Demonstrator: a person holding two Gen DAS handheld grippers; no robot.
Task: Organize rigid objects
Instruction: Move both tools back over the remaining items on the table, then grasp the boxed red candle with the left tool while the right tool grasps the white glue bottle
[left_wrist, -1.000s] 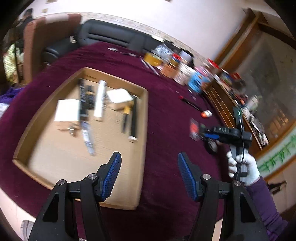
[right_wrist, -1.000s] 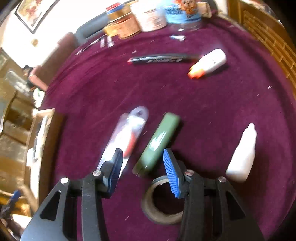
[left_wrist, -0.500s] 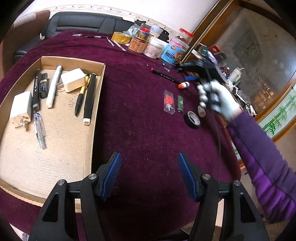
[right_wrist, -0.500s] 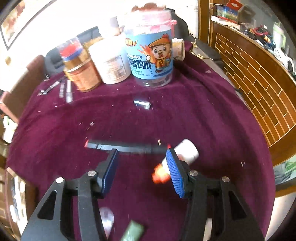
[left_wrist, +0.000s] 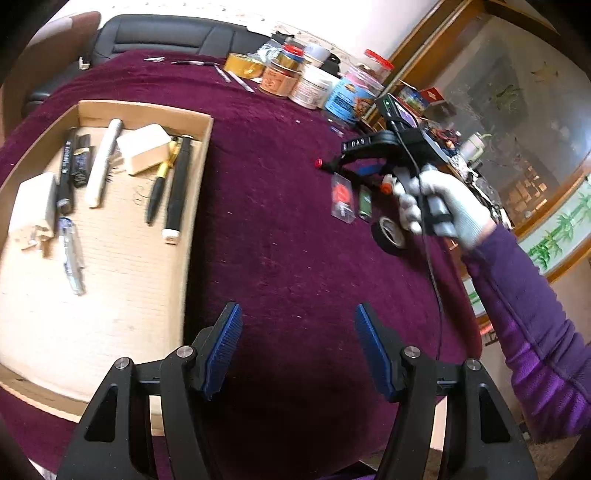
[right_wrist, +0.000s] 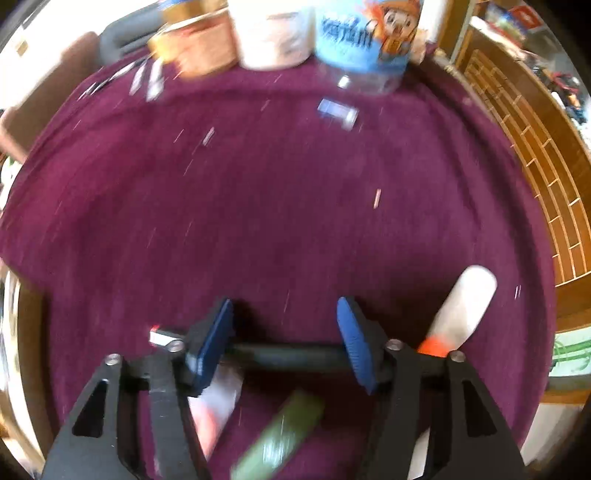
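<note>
**Right gripper over a black pen, left gripper idle by the box**

A round table covered in a dark red cloth (left_wrist: 288, 258) fills both views. On its left part sits a shallow cardboard box (left_wrist: 199, 155), already holding two white blocks (left_wrist: 146, 153), a white tube (left_wrist: 103, 162), several dark pens (left_wrist: 179, 188) and a clear pen (left_wrist: 72, 258). At the far edge of the table stands a row of jars and tubs (left_wrist: 314, 90), the nearest a blue-labelled jar (right_wrist: 364, 40).

The left gripper (left_wrist: 299, 354) hangs over bare cloth just beside the box's right wall, its blue pads set moderately wide apart with nothing between them.

A gloved hand (left_wrist: 443, 203) with a purple sleeve (left_wrist: 528, 317) holds the right gripper (right_wrist: 284, 343) near the table's right side, pointing steeply down. Its jaws are opening, and a black pen (right_wrist: 291, 354) with a red and white tip lies crosswise on the cloth between the pads; whether the pads touch it cannot be told through the blur.

Near that gripper lie the loose items: a white bottle with an orange cap (right_wrist: 461, 306) to its right, a green stick (right_wrist: 280, 435) and a clear packet with a red piece (left_wrist: 341, 195) close to the camera, and a roll of black tape (left_wrist: 389, 234). A small shiny piece (right_wrist: 338, 110) lies before the blue jar.
</note>
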